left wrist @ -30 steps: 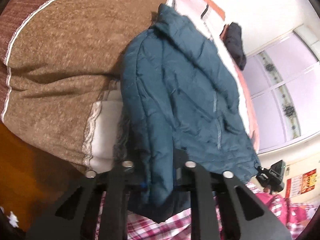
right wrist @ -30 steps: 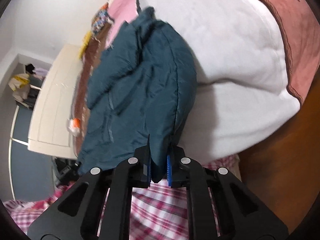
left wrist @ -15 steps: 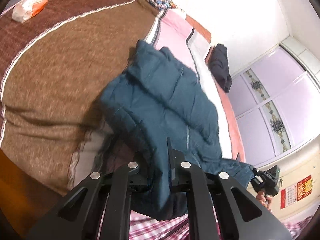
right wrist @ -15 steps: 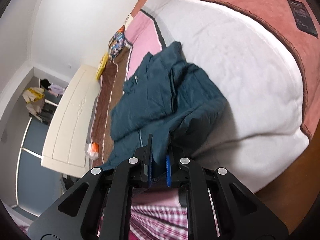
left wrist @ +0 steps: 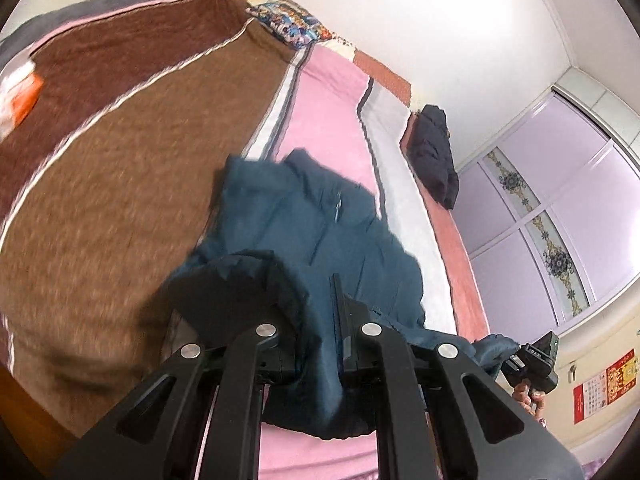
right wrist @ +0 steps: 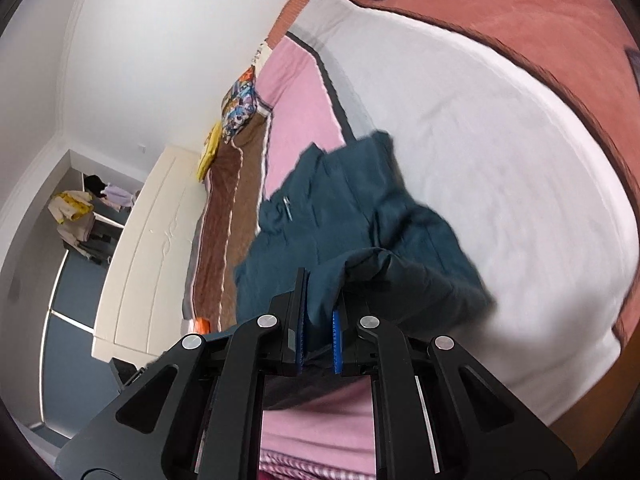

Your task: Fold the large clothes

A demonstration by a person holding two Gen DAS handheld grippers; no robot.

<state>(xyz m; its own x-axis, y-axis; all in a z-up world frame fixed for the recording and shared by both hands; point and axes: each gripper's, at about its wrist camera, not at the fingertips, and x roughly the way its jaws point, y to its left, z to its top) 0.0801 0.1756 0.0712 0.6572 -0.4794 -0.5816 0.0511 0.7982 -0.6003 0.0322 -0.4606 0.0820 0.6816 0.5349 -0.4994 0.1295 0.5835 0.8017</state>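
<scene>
Left claw (left wrist: 318, 344) pinches a bunched edge of the jacket (left wrist: 320, 220); cloth fills the narrow gap between its jaws. Right claw (right wrist: 318, 336) likewise grips another jacket edge between its blue pads (right wrist: 337, 336). The jacket lies crumpled mid-bed (right wrist: 520, 168), far end on the pink stripe. Brown blanket (left wrist: 120, 160) bare to the left, white section bare to the right. Dark clothing (left wrist: 434, 156) well apart near the bed's far edge.
</scene>
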